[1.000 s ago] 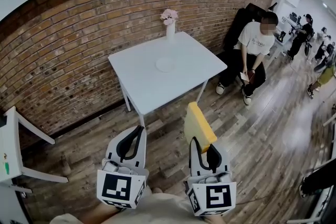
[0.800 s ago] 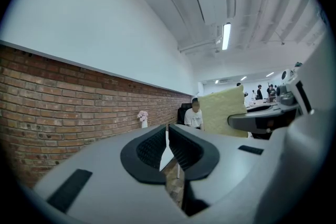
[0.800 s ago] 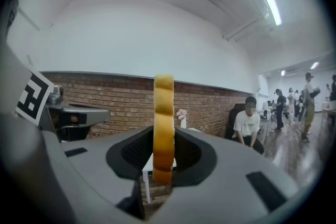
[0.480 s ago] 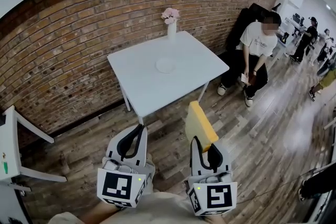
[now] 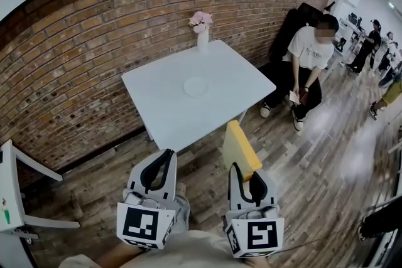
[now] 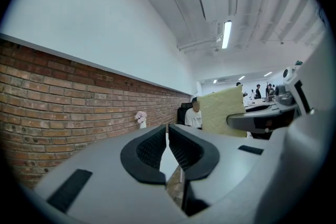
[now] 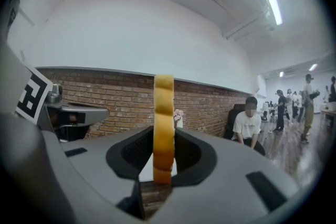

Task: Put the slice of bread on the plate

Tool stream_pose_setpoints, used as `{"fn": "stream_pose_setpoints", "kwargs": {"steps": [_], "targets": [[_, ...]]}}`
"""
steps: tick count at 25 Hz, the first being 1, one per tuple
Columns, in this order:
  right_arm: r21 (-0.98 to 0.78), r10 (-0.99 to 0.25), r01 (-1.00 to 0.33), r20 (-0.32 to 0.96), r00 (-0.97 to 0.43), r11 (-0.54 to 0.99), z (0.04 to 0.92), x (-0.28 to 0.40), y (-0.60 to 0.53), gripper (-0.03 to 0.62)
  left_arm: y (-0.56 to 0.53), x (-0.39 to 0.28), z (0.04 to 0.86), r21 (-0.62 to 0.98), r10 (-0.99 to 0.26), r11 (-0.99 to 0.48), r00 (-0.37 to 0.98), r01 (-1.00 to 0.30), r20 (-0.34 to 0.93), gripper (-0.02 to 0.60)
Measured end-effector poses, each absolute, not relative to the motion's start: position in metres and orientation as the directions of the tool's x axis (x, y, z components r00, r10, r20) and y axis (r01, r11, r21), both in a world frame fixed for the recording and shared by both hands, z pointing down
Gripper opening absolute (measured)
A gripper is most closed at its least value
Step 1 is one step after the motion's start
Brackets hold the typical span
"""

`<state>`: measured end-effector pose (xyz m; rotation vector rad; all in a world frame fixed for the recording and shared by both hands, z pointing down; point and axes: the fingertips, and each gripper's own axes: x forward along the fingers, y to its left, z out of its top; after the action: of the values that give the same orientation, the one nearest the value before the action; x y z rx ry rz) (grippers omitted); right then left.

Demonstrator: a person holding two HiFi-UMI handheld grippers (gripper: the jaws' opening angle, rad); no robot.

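Note:
A yellow slice of bread (image 5: 239, 147) stands on edge, upright, with my right gripper (image 5: 244, 176) shut on its lower part. In the right gripper view the slice (image 7: 163, 123) shows edge-on between the two dark pads. My left gripper (image 5: 168, 155) is beside it on the left, shut and holding nothing (image 6: 167, 131); from its view the slice (image 6: 222, 112) is at the right. Both grippers are over the wooden floor, short of the white table (image 5: 163, 103). A small white plate (image 5: 195, 86) lies near the table's middle.
A white vase with pink flowers (image 5: 202, 34) stands at the table's far edge, against the brick wall (image 5: 75, 59). A person sits on a chair right of the table (image 5: 308, 53). A white chair (image 5: 12, 185) is at the far left. More people stand at the back right.
Both grippers have moved forward toward the table, which now lies closer and larger in the head view. The bread stays held upright in the right gripper.

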<state>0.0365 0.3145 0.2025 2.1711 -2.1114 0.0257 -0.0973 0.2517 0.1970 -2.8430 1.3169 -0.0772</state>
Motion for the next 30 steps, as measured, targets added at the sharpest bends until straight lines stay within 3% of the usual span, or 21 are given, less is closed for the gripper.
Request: {"fn": "stream_pose_setpoints", "kwargs": {"steps": [18,30], "targets": [[0.032,-0.982,-0.995,0.162,0.097,-0.093,0.214,0.085,0.093,0.098,0.023,-0.036,0.202,-0.010,-0.689,-0.721,0.716,-0.693,0.109,0.023],[0.033,-0.972,-0.995,0.212,0.098,-0.093,0.234,0.083,0.025,0.098,-0.046,-0.023,0.223,0.031,-0.651,-0.750,0.745,-0.661,0.144,0.023]]}}
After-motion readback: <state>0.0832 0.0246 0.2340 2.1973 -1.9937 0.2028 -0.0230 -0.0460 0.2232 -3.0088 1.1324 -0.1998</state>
